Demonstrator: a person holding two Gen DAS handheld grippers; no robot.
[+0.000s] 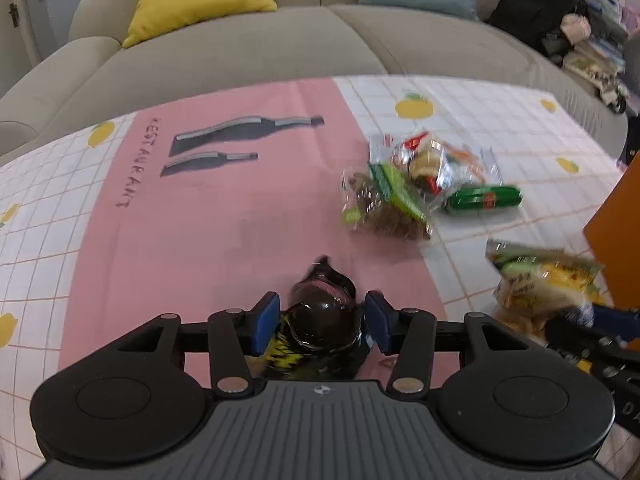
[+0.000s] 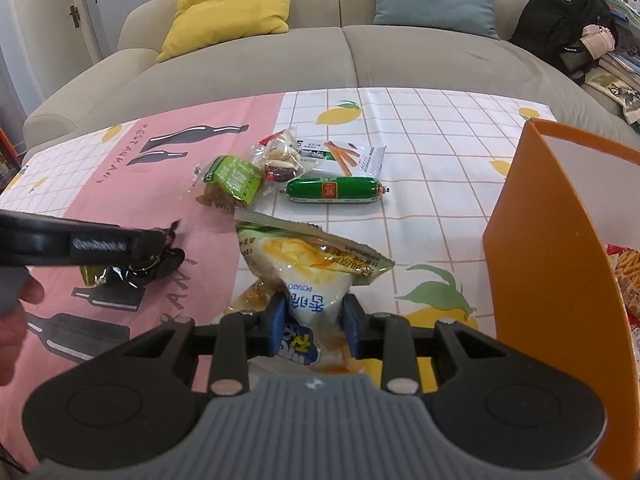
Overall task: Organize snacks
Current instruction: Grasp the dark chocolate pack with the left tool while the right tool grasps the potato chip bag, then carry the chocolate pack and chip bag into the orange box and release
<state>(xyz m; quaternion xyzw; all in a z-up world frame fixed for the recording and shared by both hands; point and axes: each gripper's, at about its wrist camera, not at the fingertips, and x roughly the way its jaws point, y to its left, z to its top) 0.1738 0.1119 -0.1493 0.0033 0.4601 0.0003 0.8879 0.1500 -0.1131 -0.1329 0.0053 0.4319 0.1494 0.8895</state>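
Observation:
A black glossy snack packet (image 1: pixel 324 312) with yellow print lies on the pink part of the tablecloth. It sits between the blue pads of my left gripper (image 1: pixel 322 322), which stand slightly clear of it, so the gripper is open. Seen from the right wrist view, that packet (image 2: pixel 132 270) rests under the left gripper's tip (image 2: pixel 160 240). My right gripper (image 2: pixel 315 322) is shut on the lower end of a white and yellow potato chip bag (image 2: pixel 304 264), which is lifted and tilted. The chip bag (image 1: pixel 540 280) also shows at the right of the left wrist view.
A green sausage (image 2: pixel 336 190), a green-labelled brown snack pack (image 2: pixel 232 180), a clear nut pack (image 2: pixel 280 160) and a carrot-print packet (image 2: pixel 344 156) lie mid-table. An orange box (image 2: pixel 552 240) at the right holds a red packet (image 2: pixel 628 276). A beige sofa (image 2: pixel 320 60) stands behind; a hand (image 2: pixel 16 312) is at left.

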